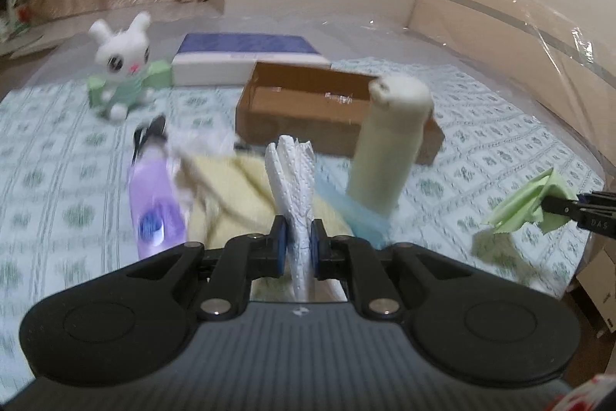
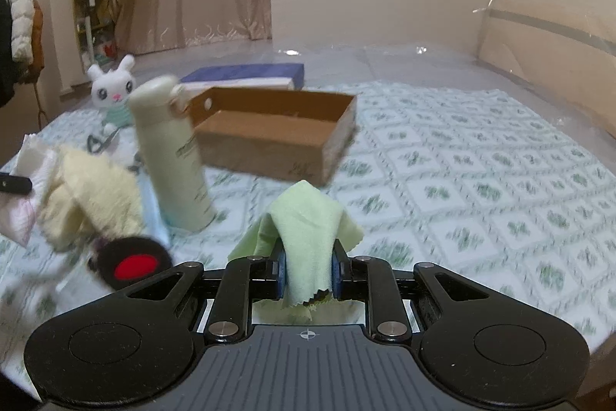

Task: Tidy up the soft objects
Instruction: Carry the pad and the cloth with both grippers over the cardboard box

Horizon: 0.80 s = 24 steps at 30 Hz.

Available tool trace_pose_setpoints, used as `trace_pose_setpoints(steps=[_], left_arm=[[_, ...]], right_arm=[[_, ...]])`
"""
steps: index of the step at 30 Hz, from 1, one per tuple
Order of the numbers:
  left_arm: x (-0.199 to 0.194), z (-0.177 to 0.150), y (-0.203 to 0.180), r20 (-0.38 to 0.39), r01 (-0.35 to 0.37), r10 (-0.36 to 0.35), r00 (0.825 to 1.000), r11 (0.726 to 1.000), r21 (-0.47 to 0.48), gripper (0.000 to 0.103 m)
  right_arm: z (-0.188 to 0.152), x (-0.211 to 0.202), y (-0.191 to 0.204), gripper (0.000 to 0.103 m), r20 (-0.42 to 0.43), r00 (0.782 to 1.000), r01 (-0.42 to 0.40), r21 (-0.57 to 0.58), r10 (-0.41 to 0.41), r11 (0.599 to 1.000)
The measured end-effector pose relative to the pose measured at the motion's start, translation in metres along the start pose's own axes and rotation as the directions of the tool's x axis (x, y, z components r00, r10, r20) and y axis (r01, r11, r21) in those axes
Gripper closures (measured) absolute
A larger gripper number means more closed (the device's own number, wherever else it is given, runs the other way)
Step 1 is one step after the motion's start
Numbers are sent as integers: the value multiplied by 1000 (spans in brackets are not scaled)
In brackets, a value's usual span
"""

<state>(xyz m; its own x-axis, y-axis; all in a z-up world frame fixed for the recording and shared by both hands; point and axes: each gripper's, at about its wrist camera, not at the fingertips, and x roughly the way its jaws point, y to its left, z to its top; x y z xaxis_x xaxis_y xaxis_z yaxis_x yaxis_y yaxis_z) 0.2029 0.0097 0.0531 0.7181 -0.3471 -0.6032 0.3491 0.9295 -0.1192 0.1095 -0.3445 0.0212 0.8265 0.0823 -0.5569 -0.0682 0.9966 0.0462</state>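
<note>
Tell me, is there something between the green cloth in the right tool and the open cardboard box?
Nothing visible stands in the way. The green cloth is pinched in the right tool, and only bare bedsheet lies between it and the cardboard box. The pale bottle stands off to the left of that path.

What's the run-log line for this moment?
left gripper: shut on white paper towel | right gripper: shut on light-green cloth | brown cardboard box: open

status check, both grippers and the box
Left gripper shut on white tissue. Right gripper shut on green cloth. Cardboard box open; bottle stands near it.
</note>
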Motion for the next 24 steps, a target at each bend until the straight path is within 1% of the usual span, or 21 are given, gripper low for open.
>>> trace_pose_setpoints(steps=[4, 6, 9, 13, 18, 24], left_arm=[[26, 41, 8, 4, 35, -35, 999, 998, 47, 92], [43, 61, 12, 0, 41, -42, 999, 997, 71, 92], [70, 88, 15, -1, 52, -52, 999, 994, 100, 92], [106, 120, 18, -2, 69, -69, 998, 990, 123, 92], [146, 150, 15, -4, 92, -93, 996, 985, 147, 92], [191, 177, 7, -4, 79, -80, 997, 981, 176, 92]], right_arm=[[26, 11, -22, 81, 20, 1000, -12, -1, 12, 1000], [42, 19, -31, 81, 28, 999, -18, -4, 18, 1000], [69, 32, -42, 81, 49, 998, -30, -24, 31, 999], [106, 57, -49, 81, 68, 996, -44, -81, 50, 996], [145, 102, -51, 81, 65, 994, -84, -118, 92, 989], [177, 158, -41, 81, 42, 991, -120, -164, 128, 979]])
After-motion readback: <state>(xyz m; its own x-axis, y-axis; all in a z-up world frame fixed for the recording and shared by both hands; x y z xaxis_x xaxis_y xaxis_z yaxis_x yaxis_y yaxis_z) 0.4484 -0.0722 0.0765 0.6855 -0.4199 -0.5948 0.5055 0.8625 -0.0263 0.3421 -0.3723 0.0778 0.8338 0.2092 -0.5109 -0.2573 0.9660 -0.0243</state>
